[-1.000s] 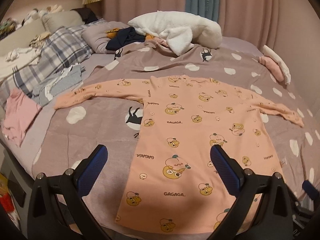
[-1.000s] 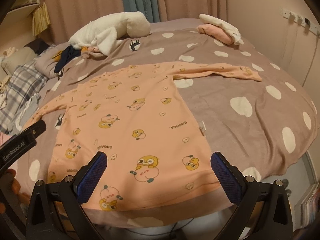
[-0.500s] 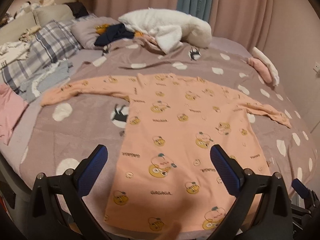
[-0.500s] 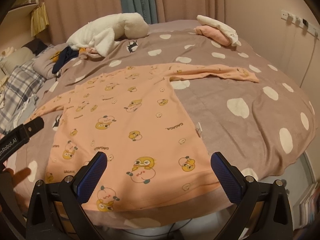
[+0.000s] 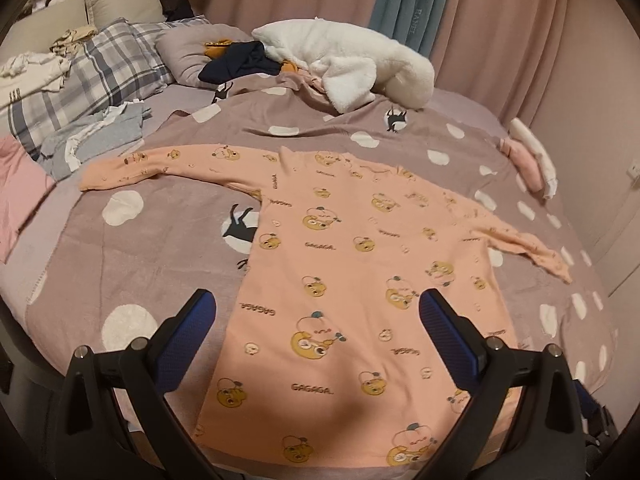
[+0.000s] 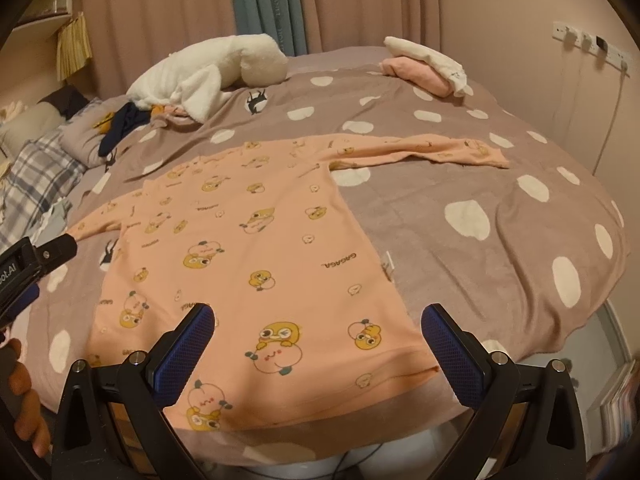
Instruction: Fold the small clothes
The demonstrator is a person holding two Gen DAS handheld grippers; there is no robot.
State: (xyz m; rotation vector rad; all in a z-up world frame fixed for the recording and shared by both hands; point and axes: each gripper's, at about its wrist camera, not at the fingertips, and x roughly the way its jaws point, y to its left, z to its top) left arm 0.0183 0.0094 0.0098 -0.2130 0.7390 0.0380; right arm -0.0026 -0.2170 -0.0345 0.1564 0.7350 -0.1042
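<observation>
Peach cotton, printed with small cartoon animals: the long-sleeved top (image 5: 360,264) lies flat on the spotted blanket (image 5: 132,248), hem toward the bed edge, both sleeves spread out to the sides. I judge folding is not yet begun. The left gripper (image 5: 316,320) and the right gripper (image 6: 318,330) hover above the hem, jaws wide apart and holding nothing. The next move probably calls for pinching a sleeve and bringing it across the body.

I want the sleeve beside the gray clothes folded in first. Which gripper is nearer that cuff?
Left. The left gripper hovers open over the shirt's hem on that cuff's side; the right gripper hovers open at the opposite hem corner.
</observation>
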